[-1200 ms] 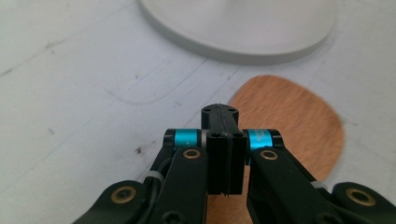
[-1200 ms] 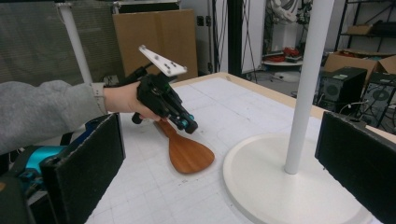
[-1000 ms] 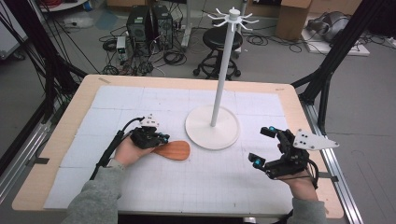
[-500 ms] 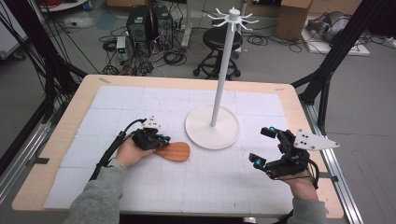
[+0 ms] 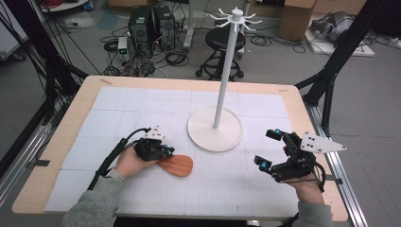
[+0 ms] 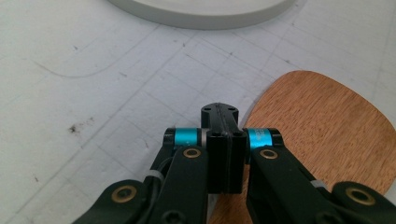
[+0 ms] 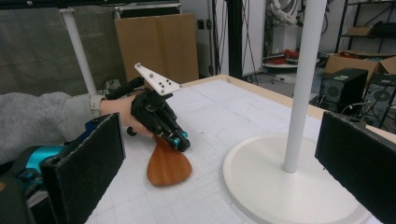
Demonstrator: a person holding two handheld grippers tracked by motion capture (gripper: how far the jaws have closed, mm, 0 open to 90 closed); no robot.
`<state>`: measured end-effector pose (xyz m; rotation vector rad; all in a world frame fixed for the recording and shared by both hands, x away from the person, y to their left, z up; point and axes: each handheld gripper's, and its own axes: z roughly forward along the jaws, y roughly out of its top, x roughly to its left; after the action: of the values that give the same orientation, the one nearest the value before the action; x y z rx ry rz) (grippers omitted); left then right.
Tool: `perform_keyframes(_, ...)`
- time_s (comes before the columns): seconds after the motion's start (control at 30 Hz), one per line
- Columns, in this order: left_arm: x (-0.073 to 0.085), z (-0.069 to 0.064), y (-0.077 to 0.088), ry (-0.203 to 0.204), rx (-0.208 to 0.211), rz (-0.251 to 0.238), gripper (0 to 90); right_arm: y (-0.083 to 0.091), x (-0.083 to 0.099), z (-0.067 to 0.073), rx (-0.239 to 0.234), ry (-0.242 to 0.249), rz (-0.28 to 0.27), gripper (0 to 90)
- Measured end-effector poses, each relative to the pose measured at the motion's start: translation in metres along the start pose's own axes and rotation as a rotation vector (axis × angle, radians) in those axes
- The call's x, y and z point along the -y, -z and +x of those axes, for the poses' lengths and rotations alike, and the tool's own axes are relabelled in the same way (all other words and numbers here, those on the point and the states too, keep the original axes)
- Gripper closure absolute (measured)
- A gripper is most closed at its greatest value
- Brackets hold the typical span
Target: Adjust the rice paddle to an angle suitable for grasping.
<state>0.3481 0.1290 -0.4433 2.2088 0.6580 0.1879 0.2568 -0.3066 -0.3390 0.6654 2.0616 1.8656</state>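
Left gripper point(image 5: 166, 152) pinches the spatula point(image 5: 177, 165) handle, blade pointing toward the stand point(image 5: 215, 130); right gripper point(image 5: 269, 149), spread, waits beyond.

A robotics lab: gridded test table point(image 5: 118, 101), black rig frame point(image 5: 45, 71), computer towers point(image 5: 151, 26), cardboard boxes point(image 5: 295, 19), floor cables point(image 5: 175, 57)

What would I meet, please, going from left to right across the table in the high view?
Left claw → wooden spatula → white stand base → right claw.
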Motion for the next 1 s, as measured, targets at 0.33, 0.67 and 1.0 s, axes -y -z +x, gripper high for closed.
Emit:
perform_keyframes(0.33,0.011,-0.014,0.01,-0.008,0.049,-0.001,89.7,0.001,0.002,0.0,0.005,-0.006,0.011,0.3)
perform_keyframes(0.67,0.023,-0.022,0.022,-0.022,0.078,0.002,89.8,0.0,0.003,-0.001,0.007,-0.006,0.015,0.3)
perform_keyframes(1.0,0.033,-0.035,0.031,-0.04,0.093,-0.003,89.7,-0.004,0.003,-0.003,0.0,-0.006,0.023,0.3)
